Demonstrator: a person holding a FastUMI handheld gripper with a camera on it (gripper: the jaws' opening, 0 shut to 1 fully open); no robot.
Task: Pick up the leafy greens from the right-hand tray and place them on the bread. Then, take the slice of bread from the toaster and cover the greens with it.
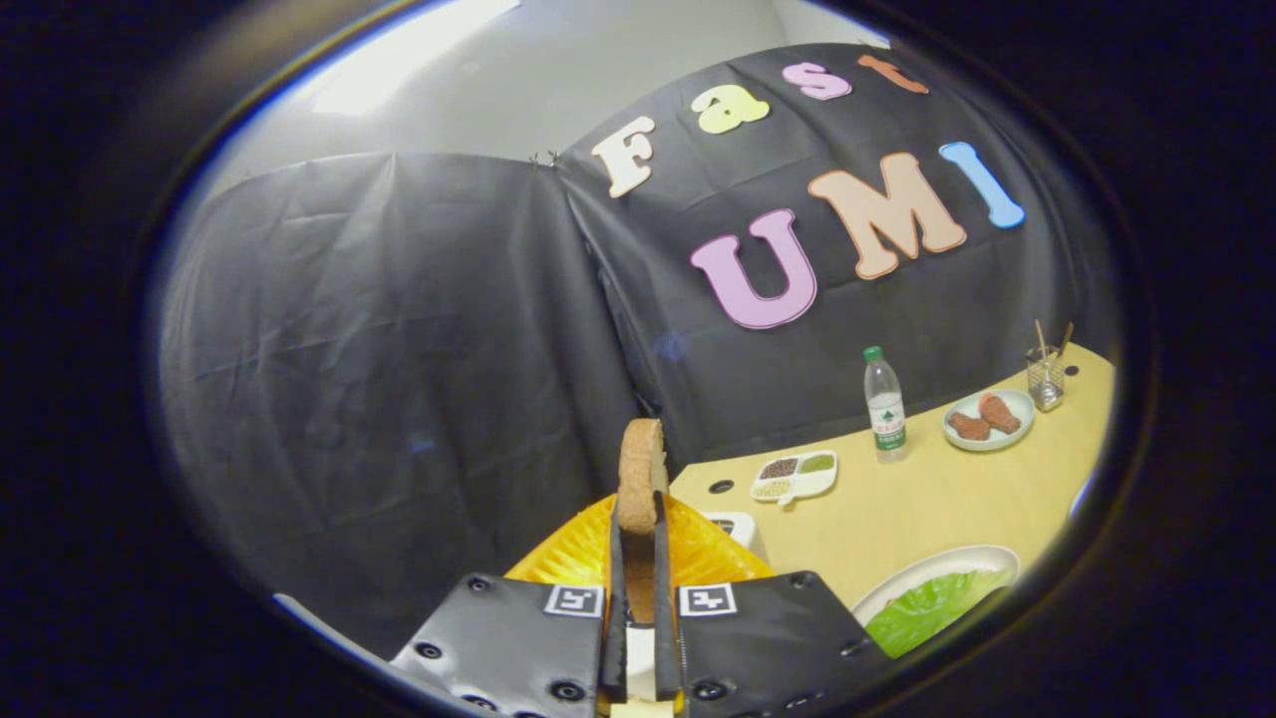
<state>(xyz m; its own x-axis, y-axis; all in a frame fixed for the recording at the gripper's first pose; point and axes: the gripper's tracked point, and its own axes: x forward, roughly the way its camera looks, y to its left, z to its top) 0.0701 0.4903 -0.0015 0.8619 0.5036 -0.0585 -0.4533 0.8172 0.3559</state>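
- One slice of bread (640,477) is held upright and edge-on between the two fingers of the tongs (638,558); its crusted top rises past the fingertips.
- The tongs are closed down to the thickness of the slice, with both fingers pressed against its faces, so only a narrow gap filled by bread is left between them.
- A ribbed yellow-orange object (588,548) is seen directly beneath and behind the held slice, at the left edge of the bench (927,509); what it is cannot be told.
- The leafy greens (932,608) are laid on a white plate (937,568) at the near edge of the bench, to the right of the fingers and apart from them.
- A small white object (736,527) is partly hidden just beyond the right finger.
- Farther in, a white divided dish (795,476) with dark, green and pale fillings is placed near the far edge of the bench.
- A clear bottle (884,404) with a green cap is stood upright beyond that dish, close to the back edge.
- A pale plate (988,419) with two brown pieces is set to the right of the bottle.
- A glass (1045,377) holding thin sticks is placed by the far right corner.
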